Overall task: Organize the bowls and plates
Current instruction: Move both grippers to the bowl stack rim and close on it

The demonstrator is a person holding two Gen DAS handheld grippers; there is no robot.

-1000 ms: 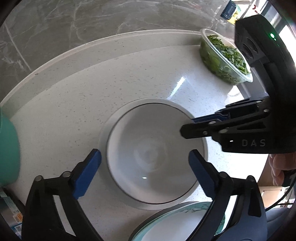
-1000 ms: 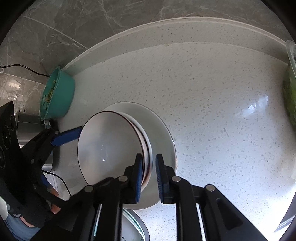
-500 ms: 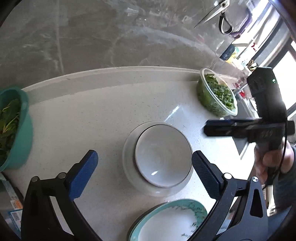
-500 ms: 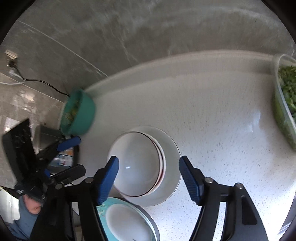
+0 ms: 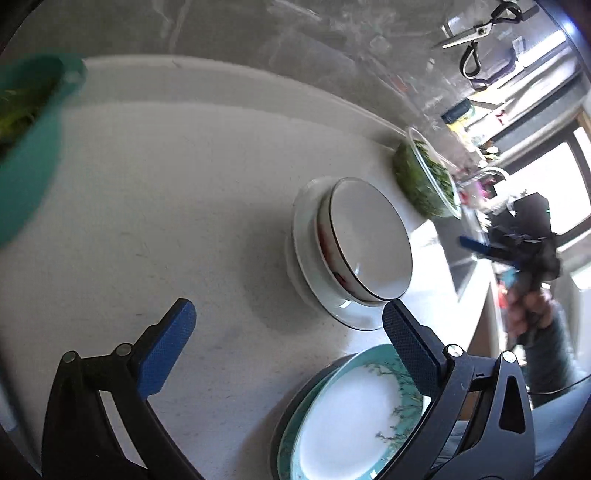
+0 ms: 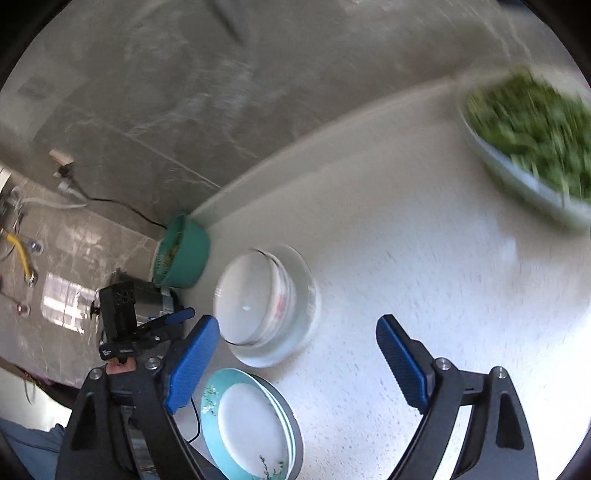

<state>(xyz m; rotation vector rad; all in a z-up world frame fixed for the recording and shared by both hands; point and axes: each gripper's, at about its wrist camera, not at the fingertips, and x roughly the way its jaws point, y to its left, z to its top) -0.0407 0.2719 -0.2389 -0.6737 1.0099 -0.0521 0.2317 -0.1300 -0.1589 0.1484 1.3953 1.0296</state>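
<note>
Both my left gripper [image 5: 288, 332] and right gripper [image 6: 297, 350] gape wide, empty. Beside the stacked bowls [image 5: 364, 240], teal plates [image 5: 347, 417] are partly hidden by one finger; greens container [image 6: 532, 144] blurred.

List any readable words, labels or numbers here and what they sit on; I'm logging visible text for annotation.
None can be read.
White mark on the left tool, seen from the right wrist: too small and blurred.
Packaging beside the teal basin: blurred.
Plates, bowl, counter: no text, only a plant pattern on the top plate.

Teal colander [image 6: 183, 251], blurred greens container [image 6: 532, 144], perhaps scissors [image 5: 476, 29], on the wall
</note>
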